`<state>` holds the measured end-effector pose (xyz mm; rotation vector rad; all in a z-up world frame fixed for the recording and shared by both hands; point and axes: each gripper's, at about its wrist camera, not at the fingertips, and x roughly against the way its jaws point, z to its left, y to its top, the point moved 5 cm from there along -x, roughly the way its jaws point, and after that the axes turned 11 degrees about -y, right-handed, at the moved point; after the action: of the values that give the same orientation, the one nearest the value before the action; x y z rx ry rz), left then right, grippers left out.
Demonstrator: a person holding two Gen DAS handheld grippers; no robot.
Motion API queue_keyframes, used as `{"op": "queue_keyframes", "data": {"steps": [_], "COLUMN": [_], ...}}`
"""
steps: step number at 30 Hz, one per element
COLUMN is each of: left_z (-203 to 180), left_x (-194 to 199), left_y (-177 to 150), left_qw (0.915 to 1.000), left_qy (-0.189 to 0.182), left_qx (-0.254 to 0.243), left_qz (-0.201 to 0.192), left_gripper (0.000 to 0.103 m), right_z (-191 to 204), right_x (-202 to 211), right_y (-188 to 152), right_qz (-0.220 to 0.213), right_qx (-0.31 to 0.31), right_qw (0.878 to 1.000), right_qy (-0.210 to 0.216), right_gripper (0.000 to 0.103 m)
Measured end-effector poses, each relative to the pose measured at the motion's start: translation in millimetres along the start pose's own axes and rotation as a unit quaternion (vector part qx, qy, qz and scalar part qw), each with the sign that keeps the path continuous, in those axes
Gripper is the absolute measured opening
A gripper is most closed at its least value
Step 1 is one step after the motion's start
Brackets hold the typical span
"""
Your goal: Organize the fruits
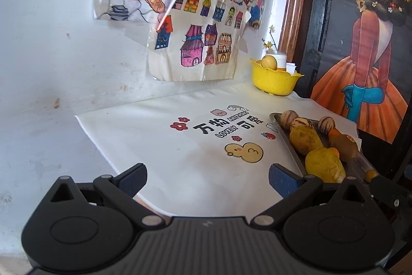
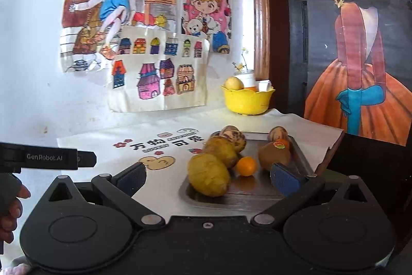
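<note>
right now the metal tray (image 2: 300,157) is the landmark: it sits on the white printed cloth (image 1: 180,166), loaded with two big yellow fruits (image 2: 208,174), a small orange (image 2: 246,166), a brown kiwi-like fruit with a sticker (image 2: 274,155) and some striped round ones (image 2: 235,138) at its far end. the yellow bowl (image 2: 247,101) stands well beyond the tray near the wall, already holding a pale round fruit (image 2: 233,83). risks, as a guess: fruits are packed touching each other, so reaching for one could nudge a neighbour; the small orange looks likely to roll, and the big yellow fruit near the tray's front rim could tip out over the low lip. the carry to the bowl is long, so a weak pinch on a round fruit could drop it on the cloth. the bowl is crowded by a white jar behind it, so a sloppy drop could knock that. right gripper (image 2: 208,179) hangs over the tray's near end, jaws spread wide, holding nothing, one blue pad just in front of the kiwi-like fruit, contact unclear. left gripper (image 1: 207,178) is off the tray's left side above the cloth, also wide apart and empty.
</note>
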<state>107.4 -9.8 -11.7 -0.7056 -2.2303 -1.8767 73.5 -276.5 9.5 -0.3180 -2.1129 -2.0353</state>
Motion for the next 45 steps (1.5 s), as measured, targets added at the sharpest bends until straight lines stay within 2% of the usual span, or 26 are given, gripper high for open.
{"op": "queue_keyframes", "data": {"steps": [17,45], "left_z": [16,25], "left_x": [50,58], "left_y": [-32,-39], "left_qw": [0.9997,0.9994], "left_qy": [0.014,0.017], "left_qx": [0.002,0.015], "left_qz": [-0.018,-0.026], "left_gripper": [0.103,0.103], "right_z": [12,17], "right_x": [25,35], "right_y": [-11,-14], "right_qz": [0.001,0.007], "right_qx": [-0.001,-0.002], "right_qw": [1.000,1.000], "right_qy": [0.011,0.012], "right_gripper": [0.102,0.102]}}
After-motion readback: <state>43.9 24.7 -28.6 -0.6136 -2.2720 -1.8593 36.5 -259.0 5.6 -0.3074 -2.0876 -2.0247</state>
